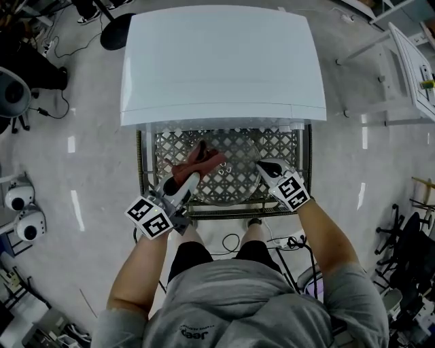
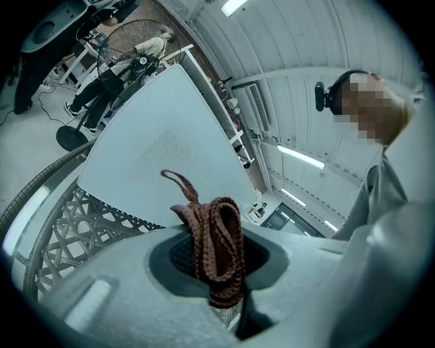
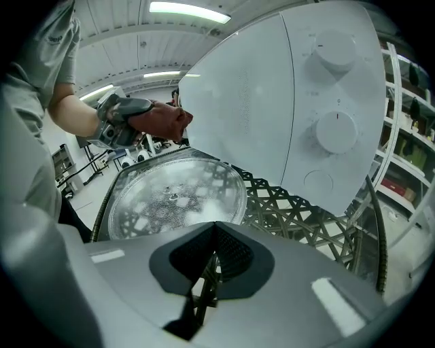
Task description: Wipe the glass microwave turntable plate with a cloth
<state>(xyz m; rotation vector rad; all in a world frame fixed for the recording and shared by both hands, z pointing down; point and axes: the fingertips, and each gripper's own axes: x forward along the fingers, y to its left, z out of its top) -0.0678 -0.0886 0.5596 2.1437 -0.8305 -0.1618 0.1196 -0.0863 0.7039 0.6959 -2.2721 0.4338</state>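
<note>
We see the plate (image 1: 228, 178) lying flat on the table's (image 1: 289, 144) lattice top, near its front edge, just before the microwave (image 1: 221, 64). Our left gripper (image 1: 191, 179) is clamped on the cloth (image 1: 198, 162) over the plate's left rim. Our right gripper (image 1: 265, 168), jaws together and empty, sits by the plate's right rim.

A lab/workshop is indicated: bare concrete floor (image 1: 367, 177) w/ cables (image 1: 54, 46) left of the microwave (image 1: 221, 64), shelving (image 3: 402, 139) to its right, strip lights (image 3: 187, 9) overhead.
</note>
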